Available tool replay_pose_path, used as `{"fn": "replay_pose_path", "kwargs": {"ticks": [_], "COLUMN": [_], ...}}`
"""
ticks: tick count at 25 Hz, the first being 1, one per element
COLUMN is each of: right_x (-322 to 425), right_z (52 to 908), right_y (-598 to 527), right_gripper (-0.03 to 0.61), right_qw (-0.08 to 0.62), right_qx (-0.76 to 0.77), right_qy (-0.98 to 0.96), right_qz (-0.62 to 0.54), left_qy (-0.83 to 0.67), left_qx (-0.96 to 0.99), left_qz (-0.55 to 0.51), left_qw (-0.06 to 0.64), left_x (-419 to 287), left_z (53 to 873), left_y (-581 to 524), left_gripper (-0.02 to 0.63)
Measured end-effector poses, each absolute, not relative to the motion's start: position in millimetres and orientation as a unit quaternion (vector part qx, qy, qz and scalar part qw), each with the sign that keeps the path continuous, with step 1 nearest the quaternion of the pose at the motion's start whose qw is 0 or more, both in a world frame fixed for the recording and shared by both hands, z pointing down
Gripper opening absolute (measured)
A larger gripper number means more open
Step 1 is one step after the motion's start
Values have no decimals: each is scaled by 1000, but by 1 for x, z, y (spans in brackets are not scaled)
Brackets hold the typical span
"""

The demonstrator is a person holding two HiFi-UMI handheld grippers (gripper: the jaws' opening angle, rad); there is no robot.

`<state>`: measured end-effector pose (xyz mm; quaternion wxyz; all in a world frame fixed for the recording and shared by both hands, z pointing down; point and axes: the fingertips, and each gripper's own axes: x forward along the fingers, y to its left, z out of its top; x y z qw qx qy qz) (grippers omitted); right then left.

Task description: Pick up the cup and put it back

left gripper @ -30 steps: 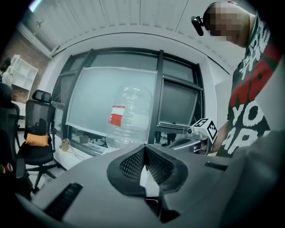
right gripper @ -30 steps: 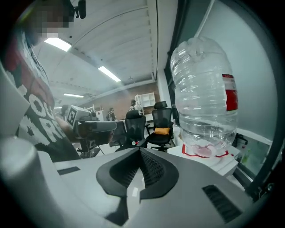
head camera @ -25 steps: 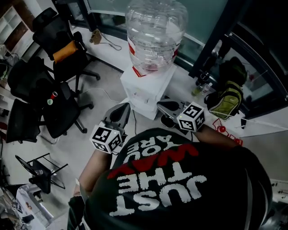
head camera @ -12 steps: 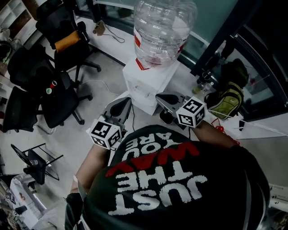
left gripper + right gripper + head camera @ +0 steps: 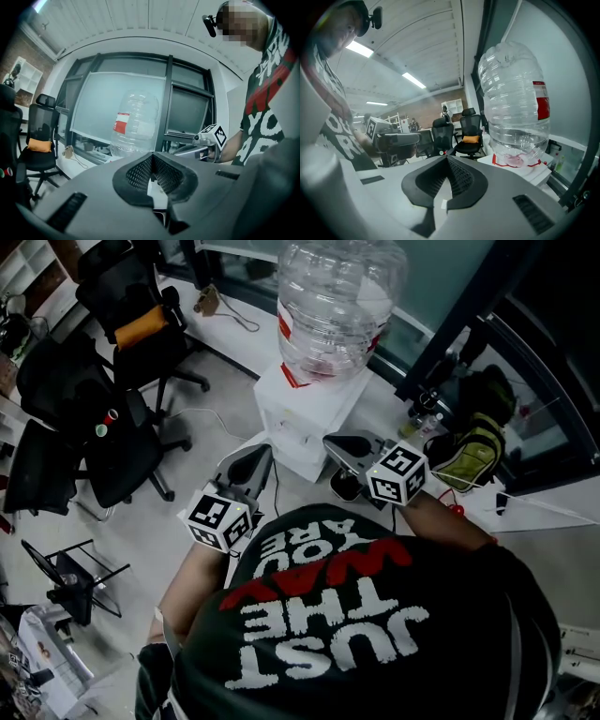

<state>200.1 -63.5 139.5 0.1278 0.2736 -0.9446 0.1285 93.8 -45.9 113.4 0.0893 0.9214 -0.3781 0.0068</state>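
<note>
No cup shows in any view. A white water dispenser [image 5: 302, 418] with a large clear bottle [image 5: 333, 306] on top stands straight ahead. My left gripper [image 5: 247, 465] is held level in front of the dispenser's left side, jaws together with nothing between them. My right gripper [image 5: 345, 448] points at the dispenser's right side, slightly downward, jaws also together and empty. In the left gripper view the closed left gripper [image 5: 152, 161] faces the bottle [image 5: 136, 124], with the right gripper [image 5: 190, 149] beside it. In the right gripper view the closed right gripper [image 5: 447, 161] has the bottle [image 5: 515, 108] at its right.
Black office chairs [image 5: 127, 343] stand on the floor to the left. A green backpack [image 5: 473, 446] and small bottles [image 5: 419, 423] sit on the white ledge right of the dispenser. A dark window frame [image 5: 445, 343] rises behind it.
The head camera has shifted slightly, so the scene sits a little higher in frame. Both grippers keep their places before the dispenser, jaws unchanged.
</note>
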Motion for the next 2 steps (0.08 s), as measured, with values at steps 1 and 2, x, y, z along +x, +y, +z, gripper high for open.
{"fn": "replay_pose_path", "kwargs": {"ticks": [1, 2], "right_x": [200, 200], "right_z": [139, 138], "right_y": [-63, -63], "right_gripper": [32, 32], "right_qw": [127, 127], "right_qx": [274, 274], "right_qy": [-945, -945], "right_qz": [128, 127], "left_qy": [-378, -379], "left_qx": [921, 921], "left_qz": [7, 6], "left_qw": [89, 89], "left_x": [94, 93], "left_z": [113, 112], "left_y": [-46, -46], "left_gripper": [-3, -3]}}
